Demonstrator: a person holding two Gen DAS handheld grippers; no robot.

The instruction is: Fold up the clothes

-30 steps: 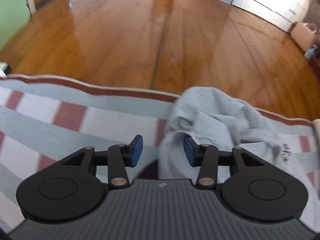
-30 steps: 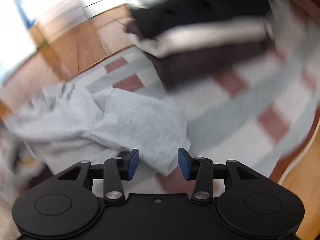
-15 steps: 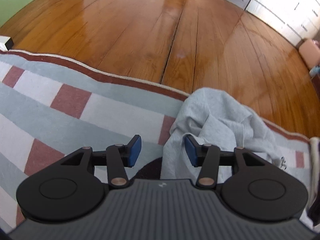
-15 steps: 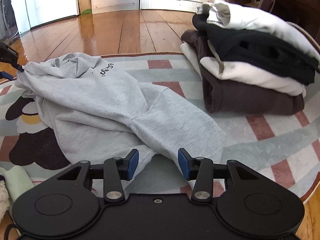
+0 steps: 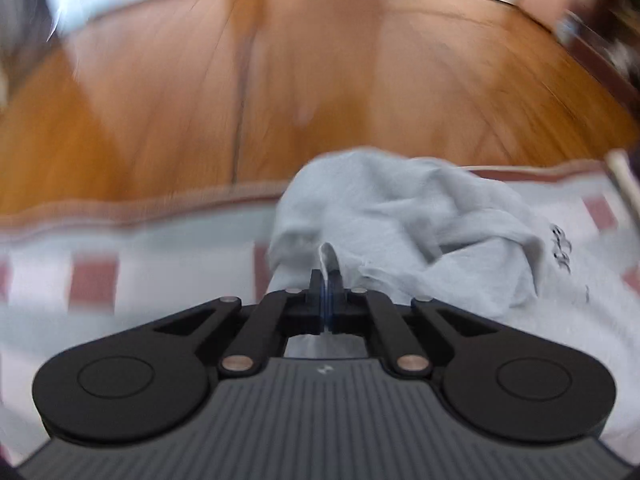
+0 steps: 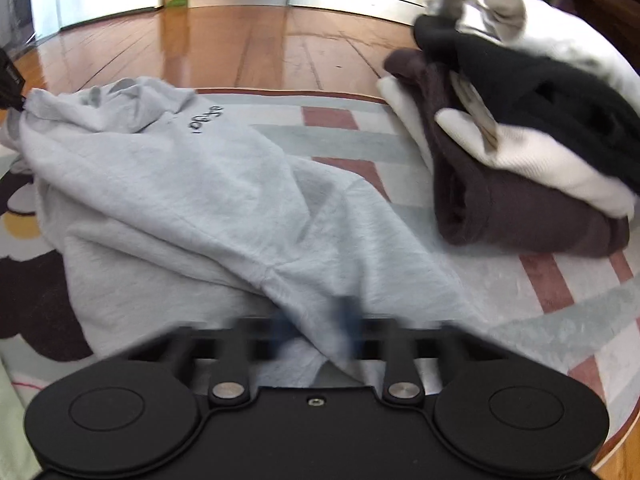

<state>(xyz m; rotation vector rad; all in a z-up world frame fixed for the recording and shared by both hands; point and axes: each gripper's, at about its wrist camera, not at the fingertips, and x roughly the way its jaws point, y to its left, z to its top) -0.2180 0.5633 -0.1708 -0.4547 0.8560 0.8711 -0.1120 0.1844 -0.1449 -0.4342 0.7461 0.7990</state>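
Pinching grey sweatshirt (image 5: 400, 216), left gripper (image 5: 327, 280); its dark lettering is unreadable.

- Both views are lit by daylight that enters from the far side of the room, where the background is washed out to white.
- The wooden floor (image 6: 256, 44) is marked by pale glare in the right wrist view.
- The left wrist view is smeared by heavy motion blur: the floor (image 5: 320, 80) and the striped rug (image 5: 120, 264) are streaked, while the left gripper (image 5: 327, 296) is rendered fairly sharp.
- In the right wrist view the fingers of the right gripper (image 6: 316, 332) are blurred, and the stack of folded clothes (image 6: 520, 140) is softened.
- Straight lines are bent by fisheye distortion towards the edges.
- Soft shadows are cast in the folds of the grey sweatshirt (image 6: 180, 184).
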